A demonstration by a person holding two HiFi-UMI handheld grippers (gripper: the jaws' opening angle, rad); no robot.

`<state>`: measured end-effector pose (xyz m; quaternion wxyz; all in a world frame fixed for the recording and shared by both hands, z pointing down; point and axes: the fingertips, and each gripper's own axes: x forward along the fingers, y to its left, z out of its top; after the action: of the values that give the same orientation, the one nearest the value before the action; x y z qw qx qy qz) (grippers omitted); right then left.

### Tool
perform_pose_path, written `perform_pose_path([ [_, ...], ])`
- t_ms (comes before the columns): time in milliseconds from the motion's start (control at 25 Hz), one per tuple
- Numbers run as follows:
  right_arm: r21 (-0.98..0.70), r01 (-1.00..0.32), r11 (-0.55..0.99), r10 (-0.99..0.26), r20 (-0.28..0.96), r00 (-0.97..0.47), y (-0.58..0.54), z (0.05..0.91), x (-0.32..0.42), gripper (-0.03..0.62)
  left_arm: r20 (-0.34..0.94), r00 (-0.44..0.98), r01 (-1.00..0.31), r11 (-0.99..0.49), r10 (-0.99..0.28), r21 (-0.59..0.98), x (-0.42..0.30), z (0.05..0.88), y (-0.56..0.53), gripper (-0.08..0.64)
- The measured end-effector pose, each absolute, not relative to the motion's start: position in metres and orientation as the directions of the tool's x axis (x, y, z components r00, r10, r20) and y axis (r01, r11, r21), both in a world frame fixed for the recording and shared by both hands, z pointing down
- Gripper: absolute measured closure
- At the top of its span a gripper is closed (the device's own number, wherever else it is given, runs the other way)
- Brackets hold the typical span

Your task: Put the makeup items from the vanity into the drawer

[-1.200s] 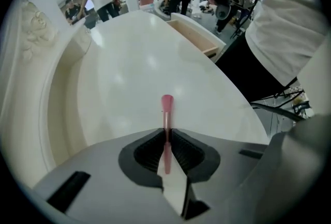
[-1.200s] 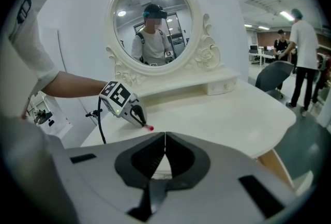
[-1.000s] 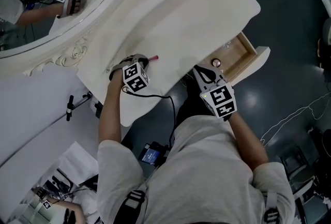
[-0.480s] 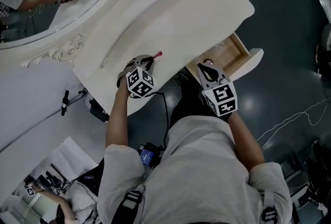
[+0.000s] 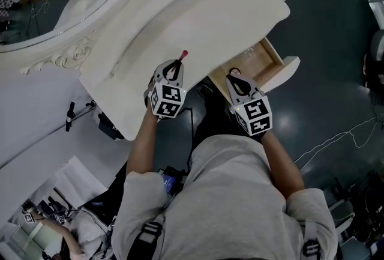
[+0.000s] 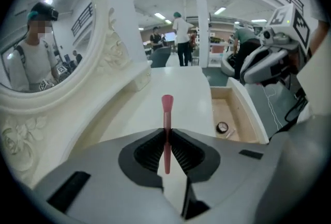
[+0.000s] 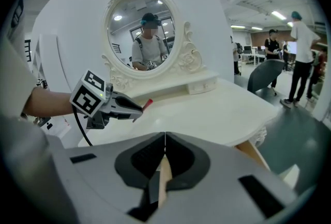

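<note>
Pink makeup stick (image 6: 166,124) is now off the table (image 5: 198,18), clenched in left claw (image 5: 177,66), which has lifted & rolled twd the drawer (image 6: 225,108); pickup done, drop-in prob. next; right claw (image 5: 236,77) shut, empty, angled down by the open drawer; small round item (image 6: 222,127) inside.

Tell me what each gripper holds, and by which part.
Left gripper: a pink makeup stick, pinched around mid-shaft, its wider end poking out ahead. Right gripper: fingers shut, nothing held.
</note>
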<state>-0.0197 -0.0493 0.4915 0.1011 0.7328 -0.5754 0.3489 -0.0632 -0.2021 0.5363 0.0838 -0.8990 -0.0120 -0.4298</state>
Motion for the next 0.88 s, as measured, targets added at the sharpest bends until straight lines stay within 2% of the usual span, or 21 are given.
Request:
perform_pose_path([
  [160,-0.257,-0.911,-0.324,-0.773,0.627,0.098,-0.044,0.494,-0.016,0.577,0.740,0.671,0.000,-0.998,-0.043,-0.058,-0.052,0.528,-0.181,0.511],
  [520,-0.235,-0.902,-0.363,-0.779,0.608,0.155,-0.029,0.493,0.003,0.577,0.670,0.727,-0.154,-0.987,-0.147,-0.050,-0.034,0.518,-0.151,0.511],
  [880,-0.261,-0.881,-0.395,-0.792,0.582,0.183,-0.015,0.498,0.021,0.577,0.654,0.738,-0.214,-0.977,-0.166,-0.007,-0.026,0.521,-0.125,0.511],
])
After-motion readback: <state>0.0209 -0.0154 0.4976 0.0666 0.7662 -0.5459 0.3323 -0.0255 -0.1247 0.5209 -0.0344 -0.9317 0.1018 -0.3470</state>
